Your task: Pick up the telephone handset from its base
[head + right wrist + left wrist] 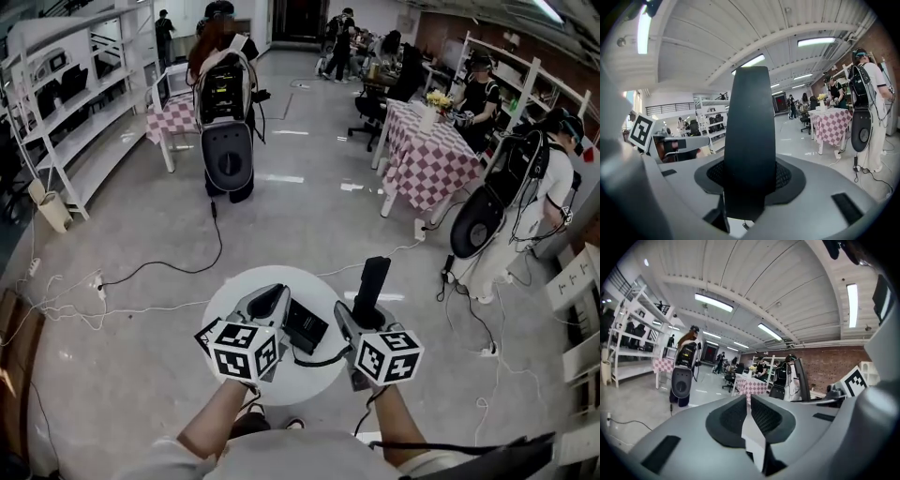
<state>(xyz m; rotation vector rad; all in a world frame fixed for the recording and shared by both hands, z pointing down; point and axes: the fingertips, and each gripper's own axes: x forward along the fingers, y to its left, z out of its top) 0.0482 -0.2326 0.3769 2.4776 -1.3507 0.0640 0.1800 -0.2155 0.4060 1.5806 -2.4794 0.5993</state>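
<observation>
Handset (371, 286) is off its base, upright in the air, pinched in my right gripper (364, 317). In the right gripper view the dark bar fills the gap between the jaws, with the pads pressed on both of its flanks low down, so most of it sticks up above the grip. The jaws sit wide only because the handset is wide, and that is a hold, not an open claw. My read is that gripping low keeps the cord end nearest the phone.

The cord (323, 360) runs from under the right gripper back to the base (306, 325), curved and not stretched as far as I can tell. The base is a black box lying on the round white table (234, 291), below and left of the handset and apart from it.

My left gripper (272, 300) hangs just left of the base, above the table. In its own view the jaws are almost together with only a sliver between them, and nothing is in them. It is likely parked there to steady the base if the cord tugs. I can't tell whether it touches the base.

The pick-up looks done, judging by the clear gap. The risk now is the cord dragging the base if I go higher.
</observation>
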